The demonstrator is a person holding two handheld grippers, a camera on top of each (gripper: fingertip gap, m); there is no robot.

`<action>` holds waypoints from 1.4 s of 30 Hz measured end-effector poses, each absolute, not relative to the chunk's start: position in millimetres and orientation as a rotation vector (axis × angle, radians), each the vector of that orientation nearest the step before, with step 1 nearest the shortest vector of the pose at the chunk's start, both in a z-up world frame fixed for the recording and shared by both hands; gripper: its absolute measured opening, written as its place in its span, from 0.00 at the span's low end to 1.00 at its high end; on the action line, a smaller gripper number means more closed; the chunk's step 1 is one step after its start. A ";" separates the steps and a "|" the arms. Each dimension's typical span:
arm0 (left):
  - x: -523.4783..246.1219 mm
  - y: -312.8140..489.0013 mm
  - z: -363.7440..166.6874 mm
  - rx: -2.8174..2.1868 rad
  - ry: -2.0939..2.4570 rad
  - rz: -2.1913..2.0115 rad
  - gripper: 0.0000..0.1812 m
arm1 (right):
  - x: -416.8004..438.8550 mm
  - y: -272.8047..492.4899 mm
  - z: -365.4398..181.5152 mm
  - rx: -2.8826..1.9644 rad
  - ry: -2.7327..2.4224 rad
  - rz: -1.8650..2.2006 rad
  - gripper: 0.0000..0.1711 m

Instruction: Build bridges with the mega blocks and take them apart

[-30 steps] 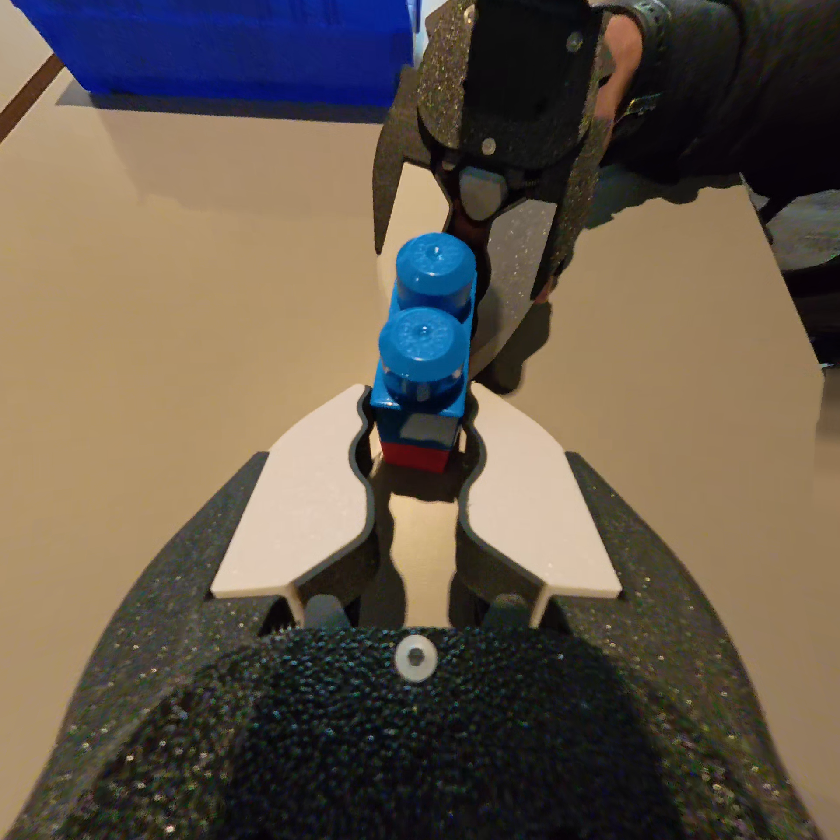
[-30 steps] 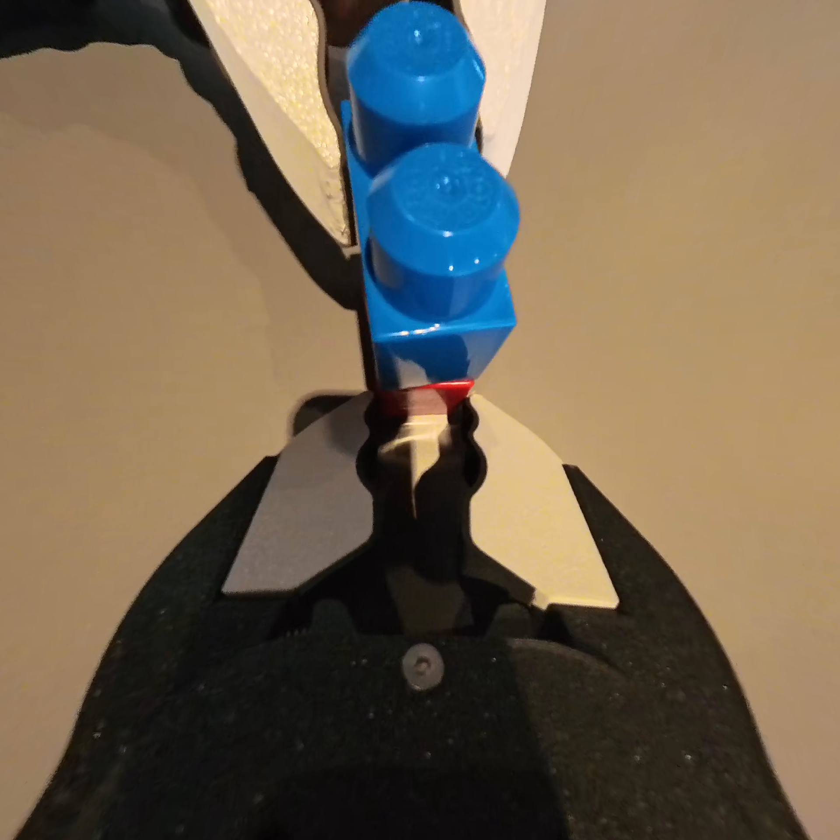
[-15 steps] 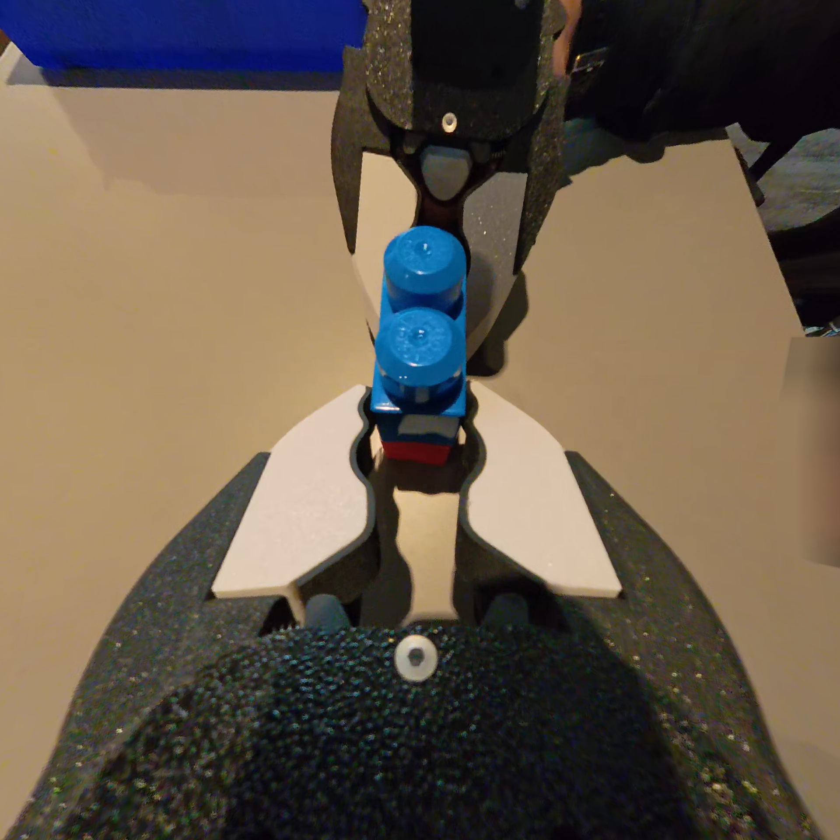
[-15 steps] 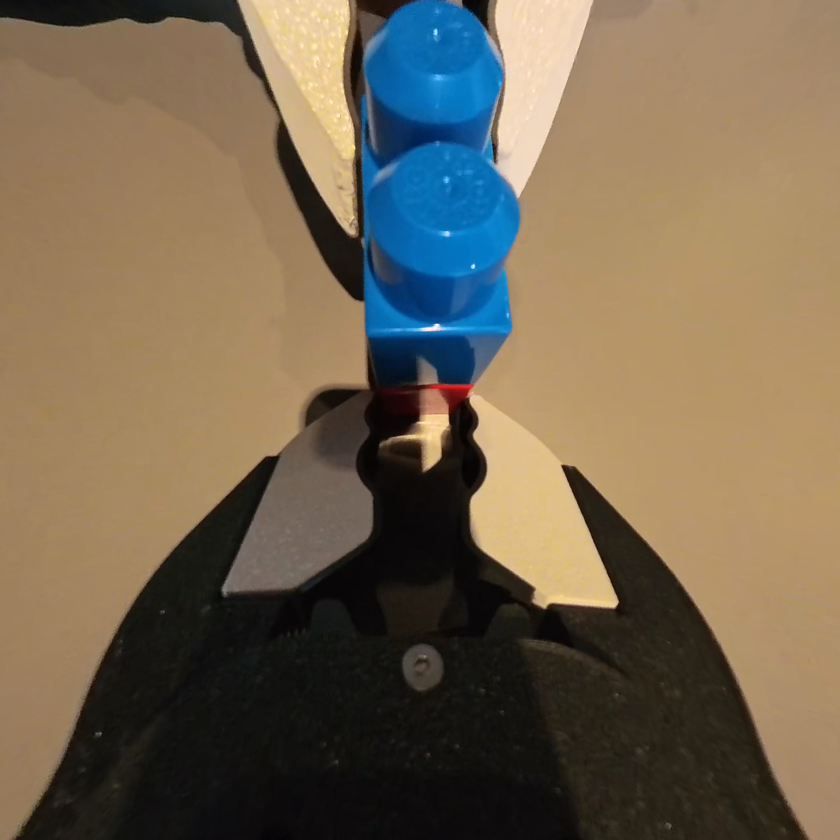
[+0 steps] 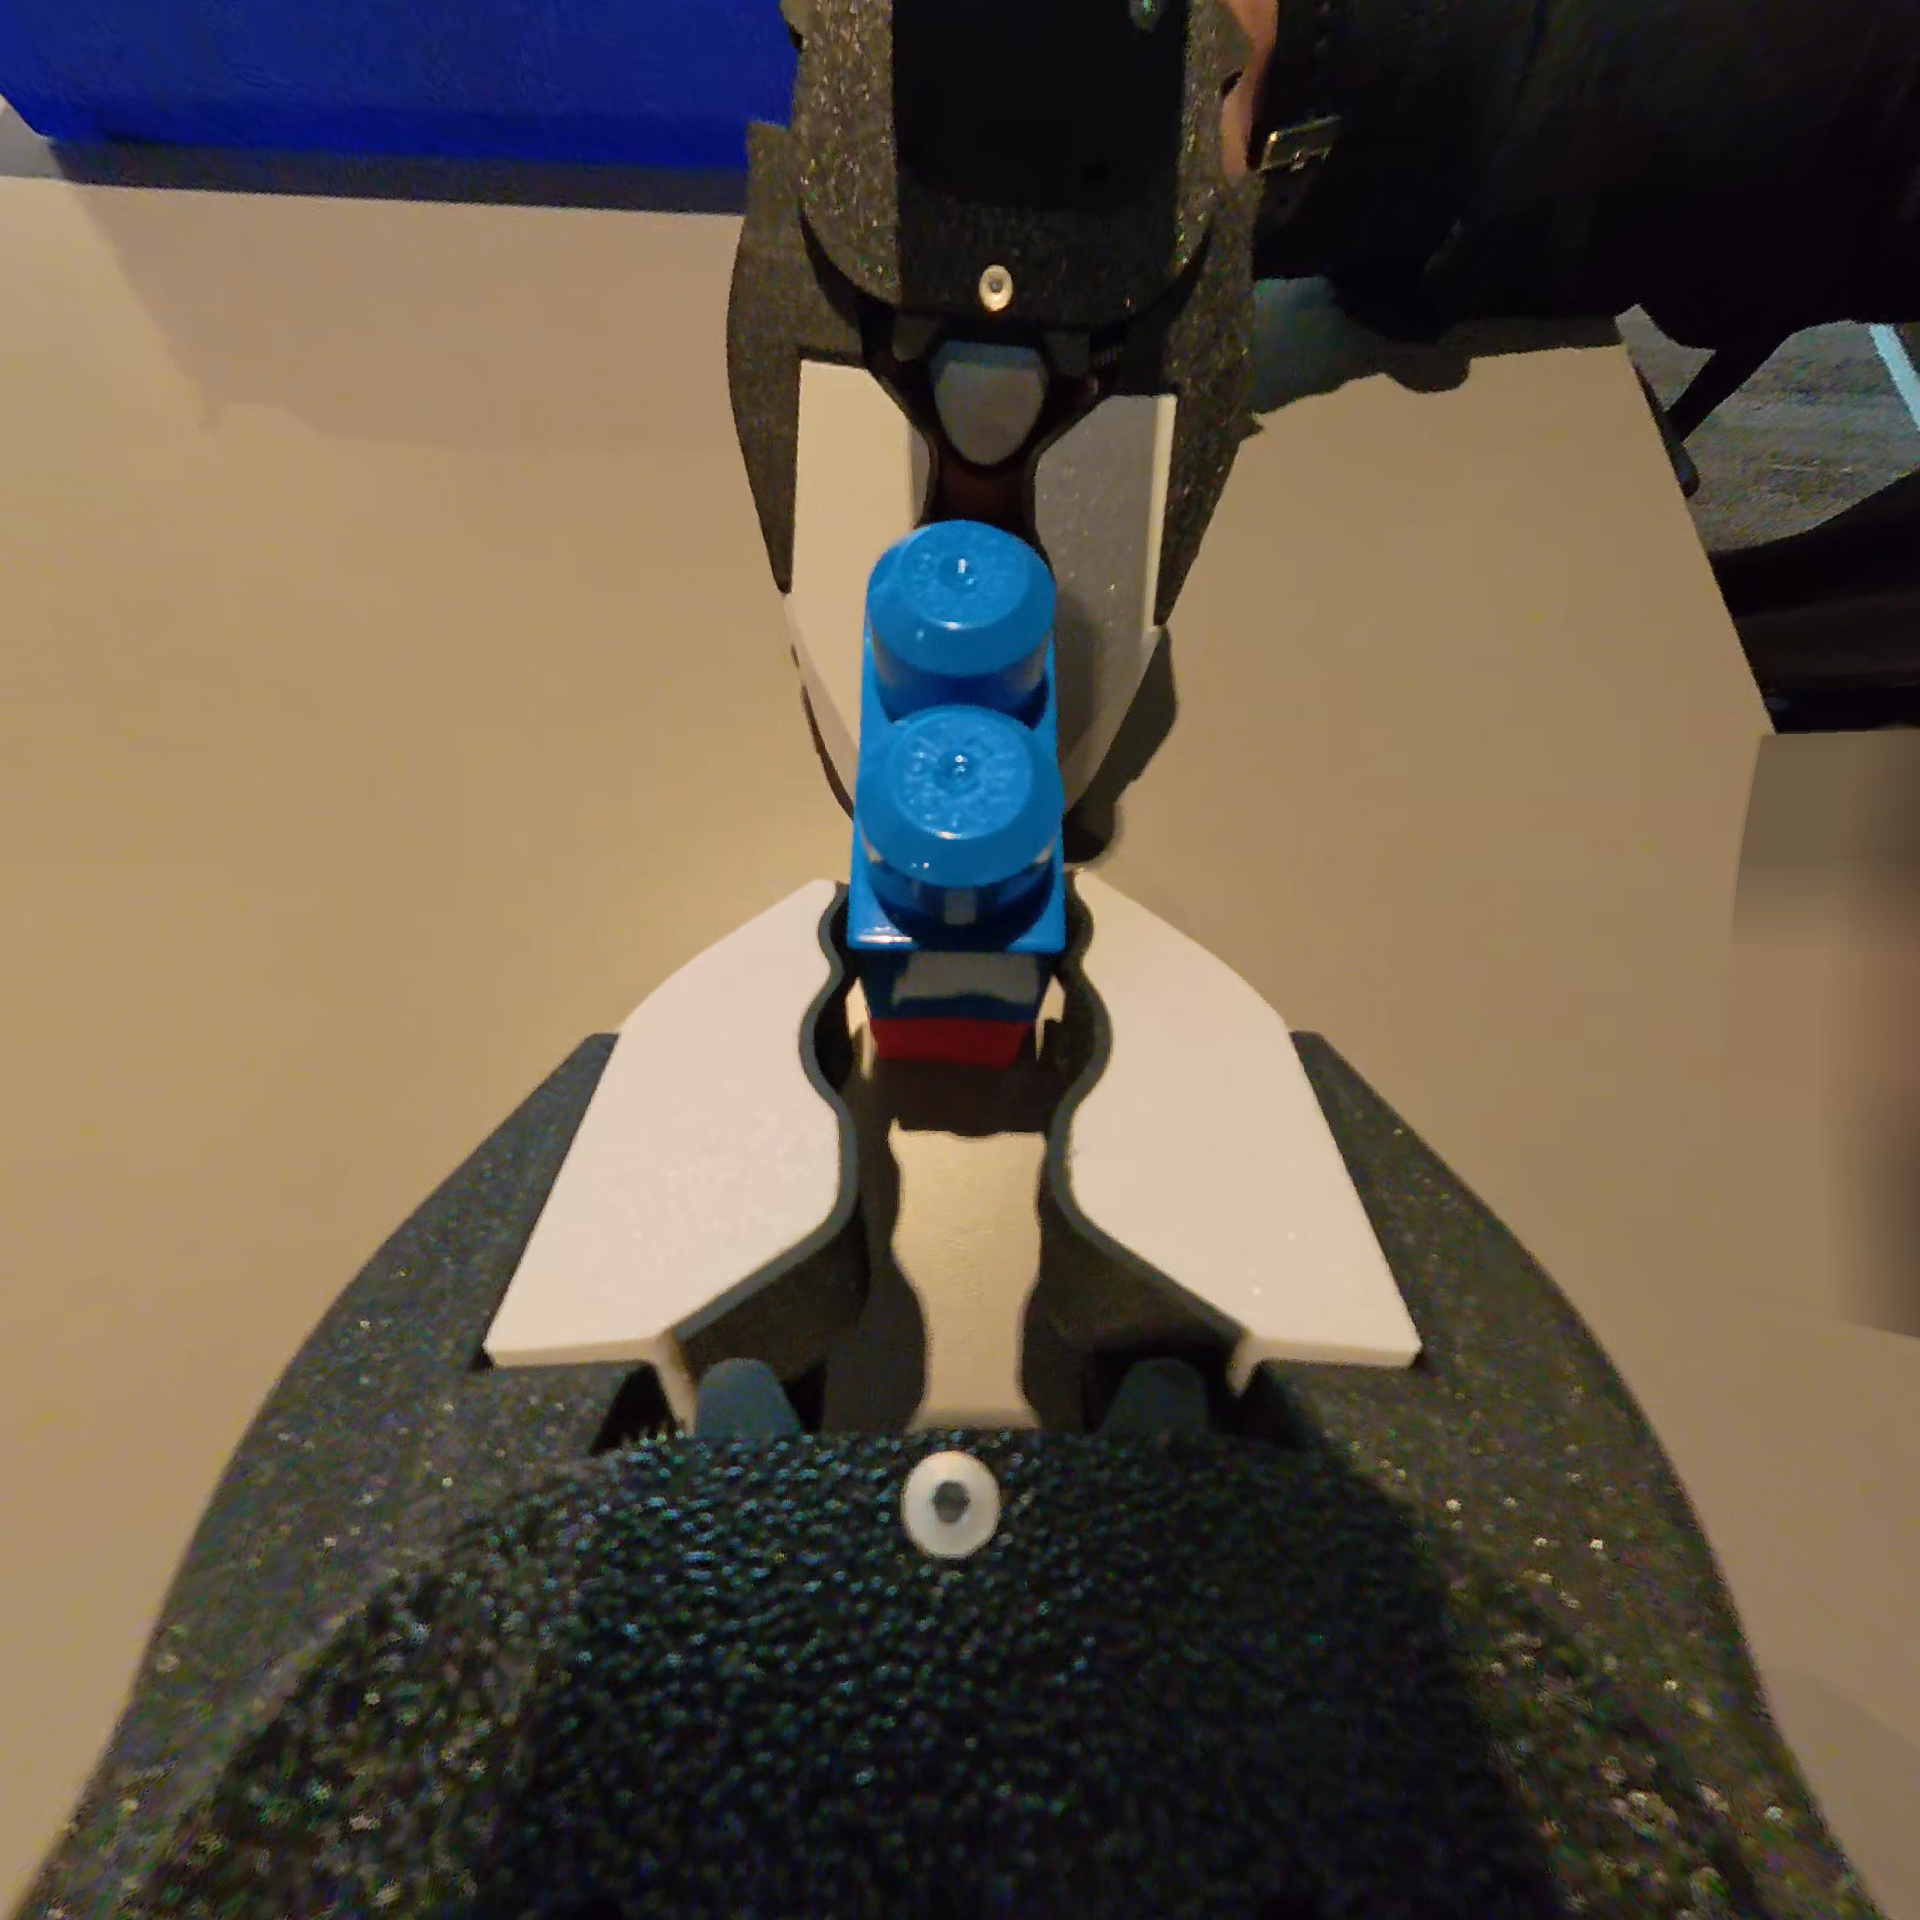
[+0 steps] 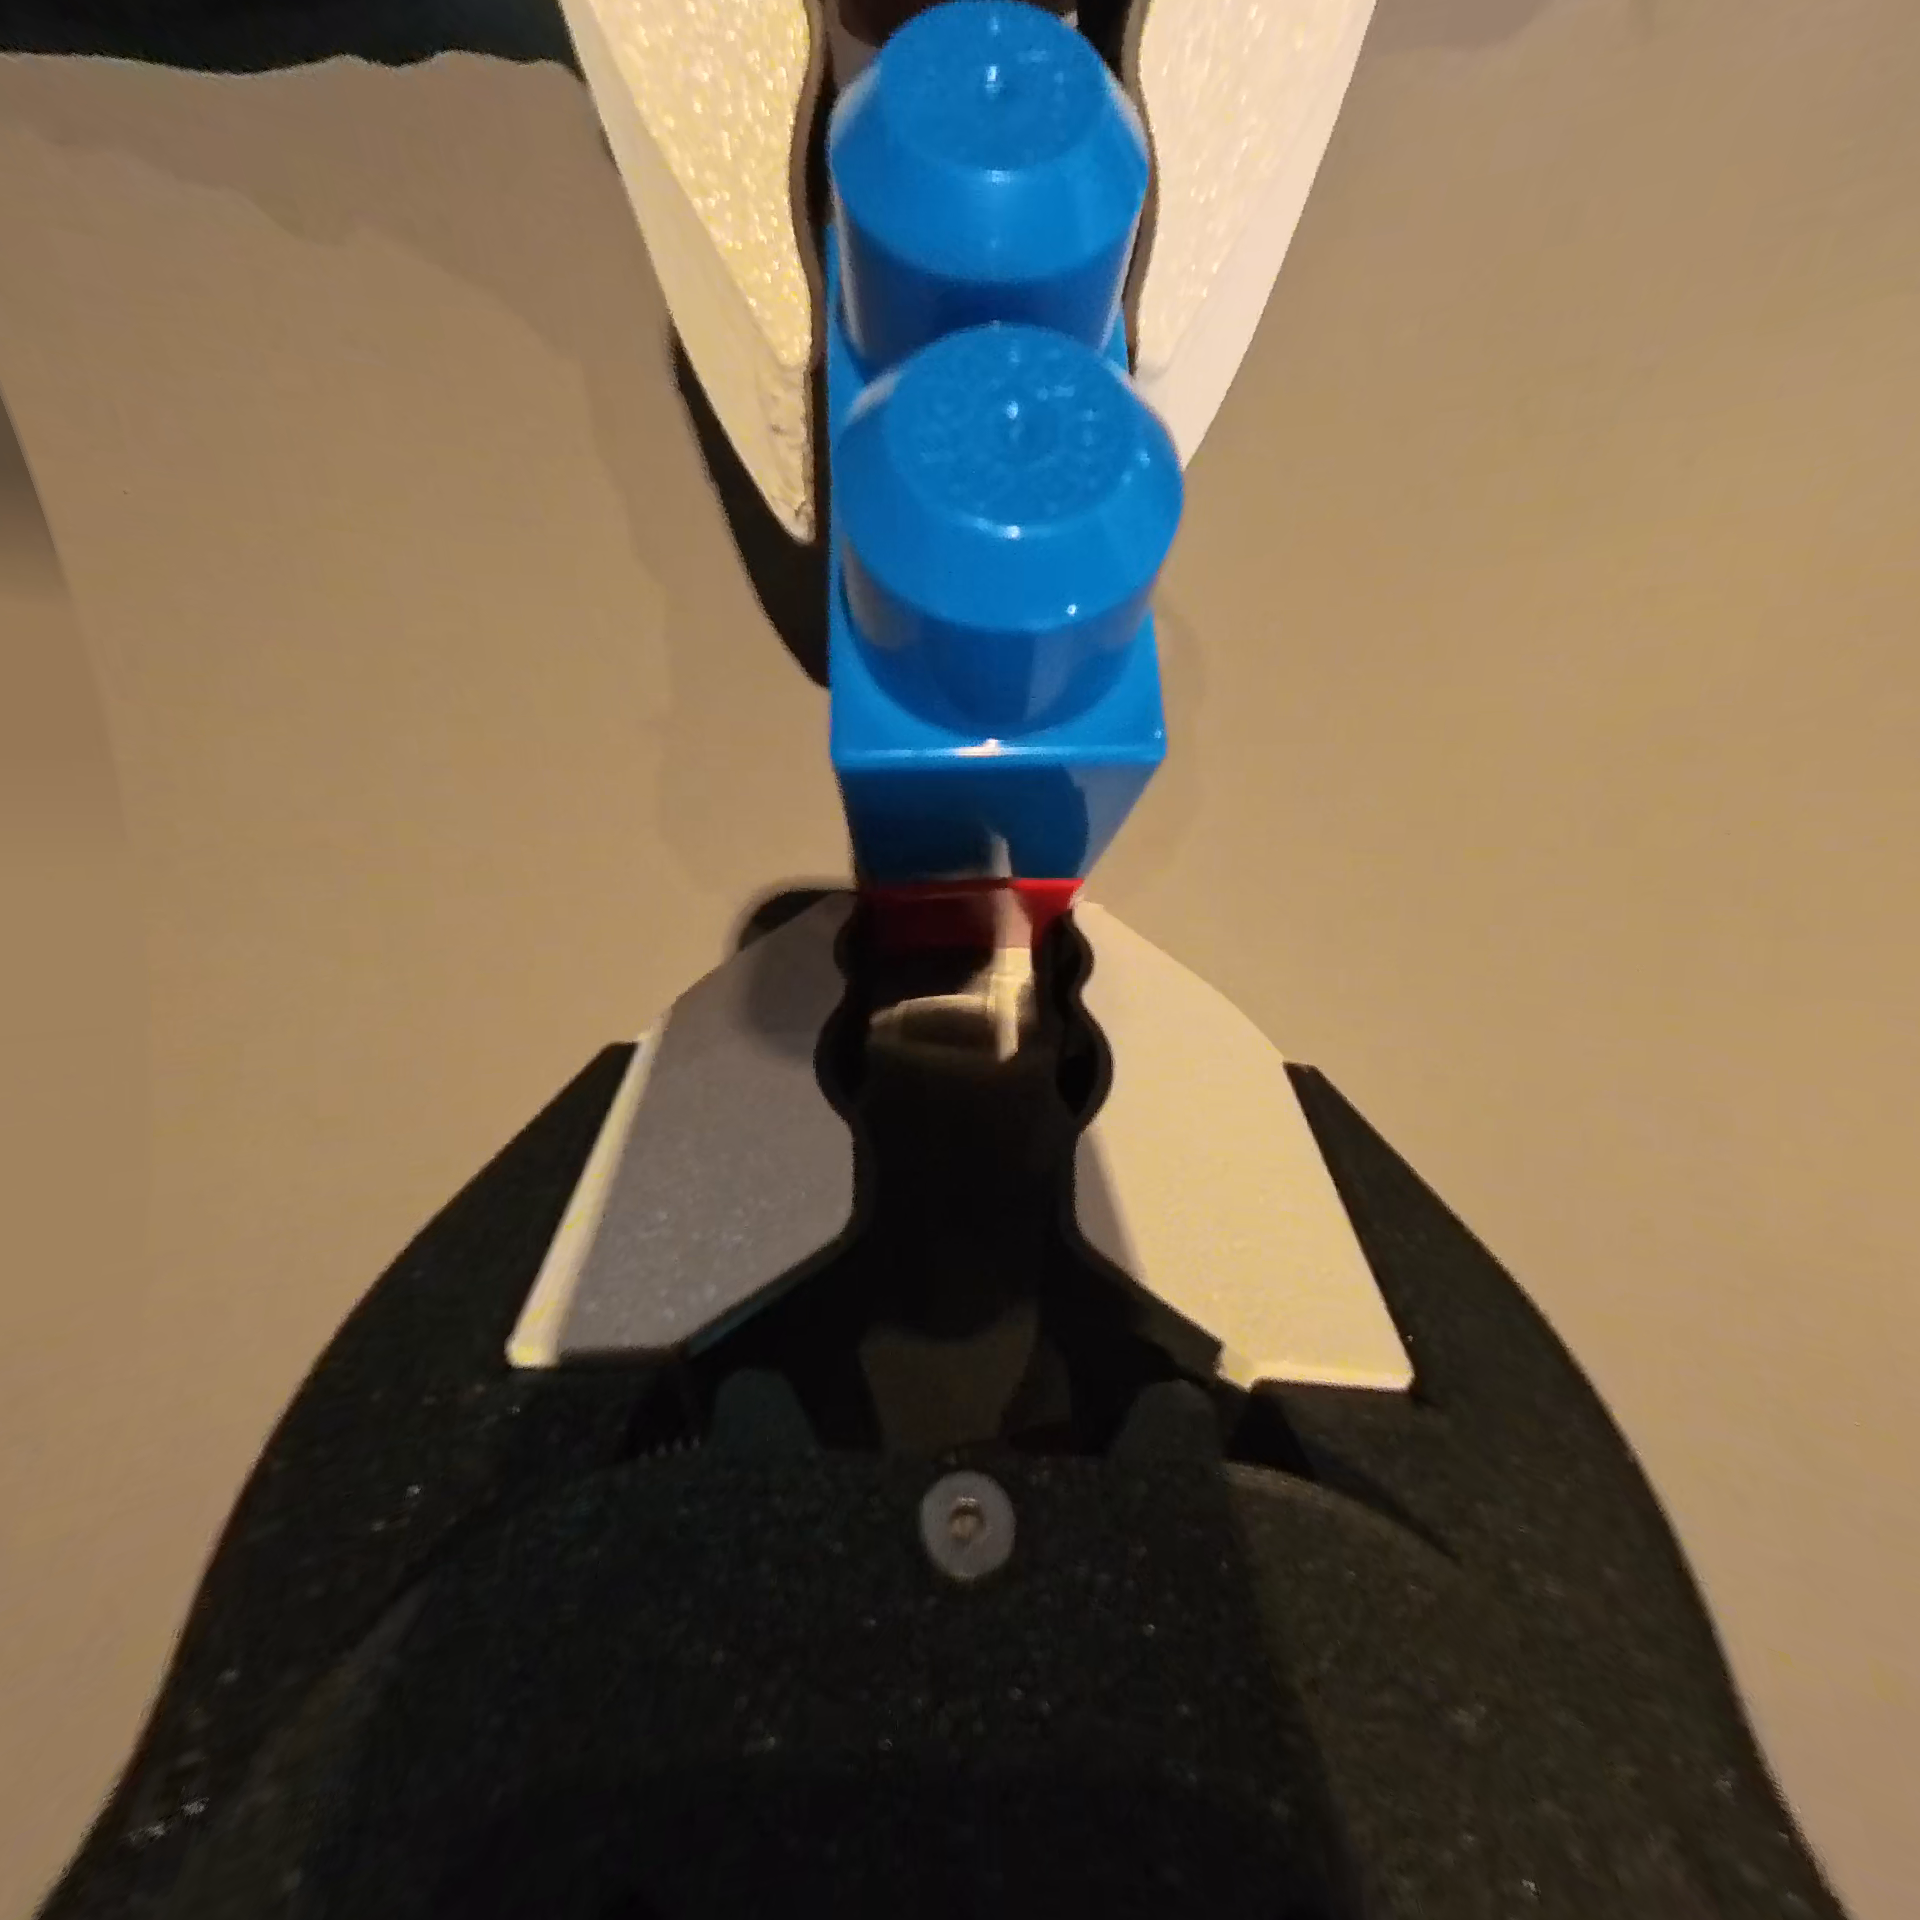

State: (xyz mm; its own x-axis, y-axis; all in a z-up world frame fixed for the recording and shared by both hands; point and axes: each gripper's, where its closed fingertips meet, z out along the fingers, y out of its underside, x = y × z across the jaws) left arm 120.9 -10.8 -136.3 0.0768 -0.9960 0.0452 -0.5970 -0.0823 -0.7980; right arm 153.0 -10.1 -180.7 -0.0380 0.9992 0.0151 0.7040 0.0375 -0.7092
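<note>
Plain workroom: beige table (image 5: 364,727), blue bin (image 5: 395,73)

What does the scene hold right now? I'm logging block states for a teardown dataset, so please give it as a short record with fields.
surface: plain tan table top
stack: glossy blue plastic two-stud block on a red plastic block, of which only a thin edge shows
left gripper: fingers at the stack's near end, at the seam
right gripper: fingers at the opposite end, at the red layer
background: large blue plastic bin at the table's far edge
person: dark sleeve behind the right gripper
</note>
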 end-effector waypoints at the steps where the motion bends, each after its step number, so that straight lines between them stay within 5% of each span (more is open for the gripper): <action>1: 121.0 -10.5 -136.2 -1.750 1.580 -0.840 0.20 | 152.9 -10.1 -180.5 -1.721 -1.797 0.737 0.20; 14: 119.3 -11.6 -136.5 -1.731 1.586 -0.836 0.20 | 151.7 -10.3 -180.0 -1.700 -1.786 0.694 0.20; 20: 119.5 -11.8 -136.6 -1.725 1.591 -0.825 0.20 | 147.6 -14.3 -178.2 -1.710 -1.720 0.623 0.31; 25: 120.4 -14.0 -136.6 -1.716 1.601 -0.832 0.20 | 140.5 -9.7 -177.0 -1.734 -1.676 0.603 0.22; 42: 122.1 -16.4 -136.9 -1.694 1.626 -0.837 0.20 | 140.6 -14.0 -177.0 -1.684 -1.786 0.712 0.22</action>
State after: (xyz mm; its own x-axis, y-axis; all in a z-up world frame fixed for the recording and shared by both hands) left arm 122.1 -16.4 -136.9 0.0328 -0.9993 0.0153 -0.5937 -0.0318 -0.8041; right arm 140.6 -14.0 -177.0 -0.0375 0.9981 0.0498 0.6898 0.0619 -0.7214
